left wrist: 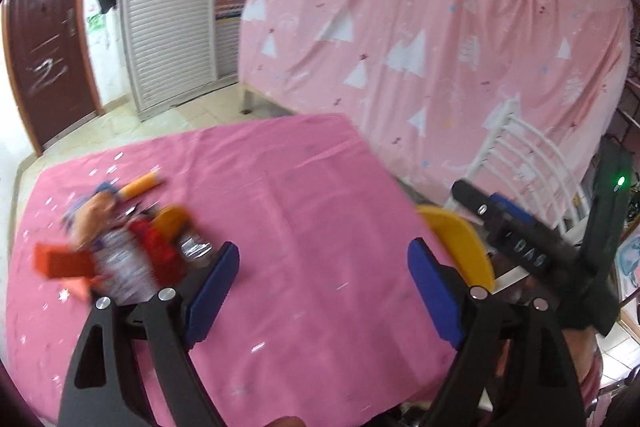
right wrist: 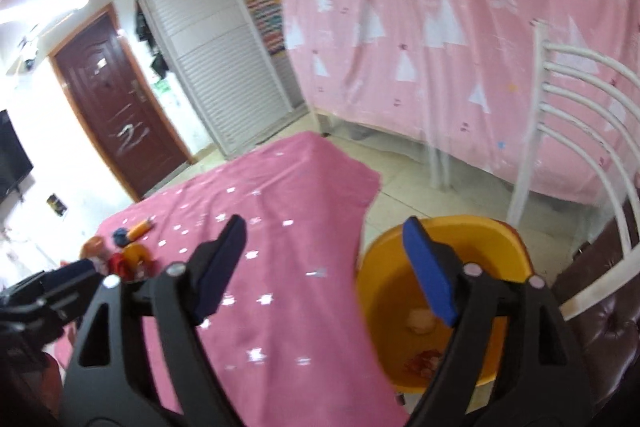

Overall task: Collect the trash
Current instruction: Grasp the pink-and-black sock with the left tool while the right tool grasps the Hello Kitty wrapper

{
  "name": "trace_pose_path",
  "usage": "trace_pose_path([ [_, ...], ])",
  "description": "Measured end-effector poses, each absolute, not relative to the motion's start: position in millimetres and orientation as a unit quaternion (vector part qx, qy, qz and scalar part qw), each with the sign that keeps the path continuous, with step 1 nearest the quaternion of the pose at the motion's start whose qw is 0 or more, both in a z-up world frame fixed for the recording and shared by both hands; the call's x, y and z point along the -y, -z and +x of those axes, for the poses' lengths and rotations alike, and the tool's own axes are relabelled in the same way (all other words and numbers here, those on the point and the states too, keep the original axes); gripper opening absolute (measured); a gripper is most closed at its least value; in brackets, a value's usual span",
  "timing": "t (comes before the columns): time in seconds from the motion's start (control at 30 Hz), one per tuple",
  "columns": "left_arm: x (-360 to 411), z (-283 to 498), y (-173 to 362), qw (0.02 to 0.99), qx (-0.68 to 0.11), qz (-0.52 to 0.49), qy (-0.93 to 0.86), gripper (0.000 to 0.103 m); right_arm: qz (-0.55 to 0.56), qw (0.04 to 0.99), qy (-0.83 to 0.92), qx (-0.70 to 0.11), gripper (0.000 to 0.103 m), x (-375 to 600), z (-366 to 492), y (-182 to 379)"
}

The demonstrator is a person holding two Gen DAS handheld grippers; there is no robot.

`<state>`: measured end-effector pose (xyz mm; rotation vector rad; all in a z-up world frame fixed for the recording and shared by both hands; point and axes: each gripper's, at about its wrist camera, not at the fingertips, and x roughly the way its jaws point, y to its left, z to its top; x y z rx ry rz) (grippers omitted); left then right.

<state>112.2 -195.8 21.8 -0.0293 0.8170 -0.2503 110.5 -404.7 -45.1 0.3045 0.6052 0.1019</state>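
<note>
A blurred heap of trash lies at the left of the pink-clothed table: wrappers, a red crumpled piece, an orange flat pack and a plastic bottle. An orange tube lies behind it. My left gripper is open and empty, just right of the heap. A yellow bin stands off the table's right edge with a white wad and red scraps inside. My right gripper is open and empty, over the table edge and bin rim. The heap also shows in the right wrist view.
A white metal chair stands behind the bin, with a dark padded seat at right. A pink curtain hangs behind. A brown door and white louvred cupboard stand at the far left.
</note>
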Motion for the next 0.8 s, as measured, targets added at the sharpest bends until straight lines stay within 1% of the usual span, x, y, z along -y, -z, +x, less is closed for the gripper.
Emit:
trace_pose_path([
  [0.2,139.5,95.9,-22.4,0.916,-0.389,-0.02,0.095,0.08,0.116,0.94,-0.082,-0.31,0.079,355.3,112.7,43.7],
  [0.5,67.8,73.9,-4.7,0.915,-0.397,-0.036,0.064,0.08,0.076,0.934,-0.146,-0.318,0.079,285.7,113.7,38.1],
  [0.8,32.4,73.1,23.7,0.905,-0.417,-0.03,0.078,0.08,0.034,0.921,-0.198,-0.334,0.079,225.6,113.3,38.4],
])
